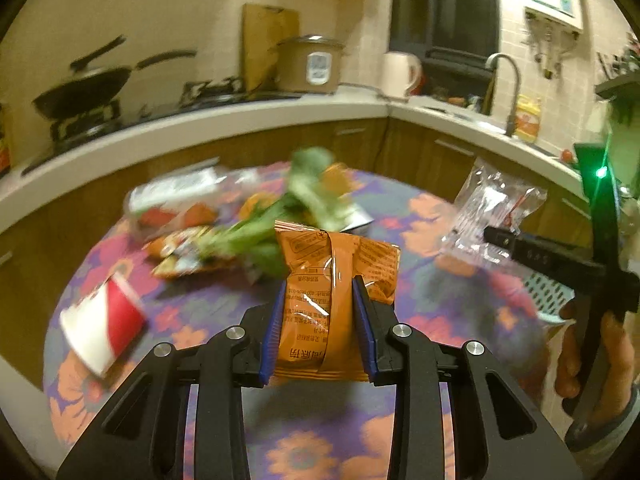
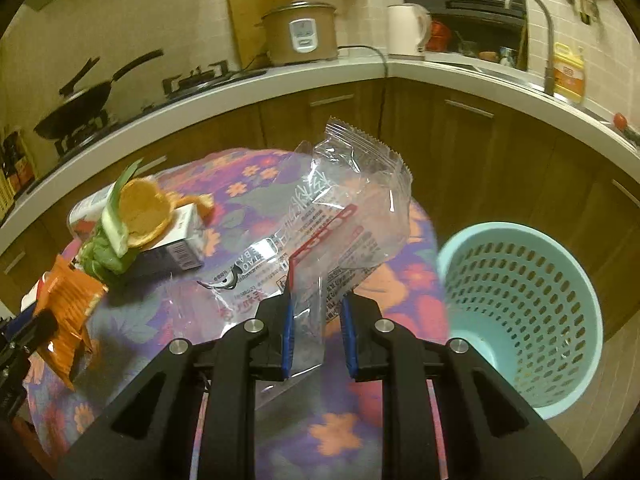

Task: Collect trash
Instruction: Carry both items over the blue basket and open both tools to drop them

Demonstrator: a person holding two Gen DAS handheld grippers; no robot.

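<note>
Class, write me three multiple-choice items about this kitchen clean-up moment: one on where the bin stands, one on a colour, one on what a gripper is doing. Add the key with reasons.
1. Where does the basket stand?
A. on the counter
B. on the floor beside the table, at the right
C. on the table

2. What colour is the snack packet in the left gripper?
A. orange
B. blue
C. white

3. What is the state of the right gripper?
A. open and empty
B. shut on a cup
C. shut on a clear plastic bag

Key:
1 B: the pale blue basket sits on the floor tiles next to the floral table.
2 A: the snack packet between the fingers of the left gripper is orange with printed text.
3 C: the right gripper has the clear plastic bag pinched between its fingers.
</note>
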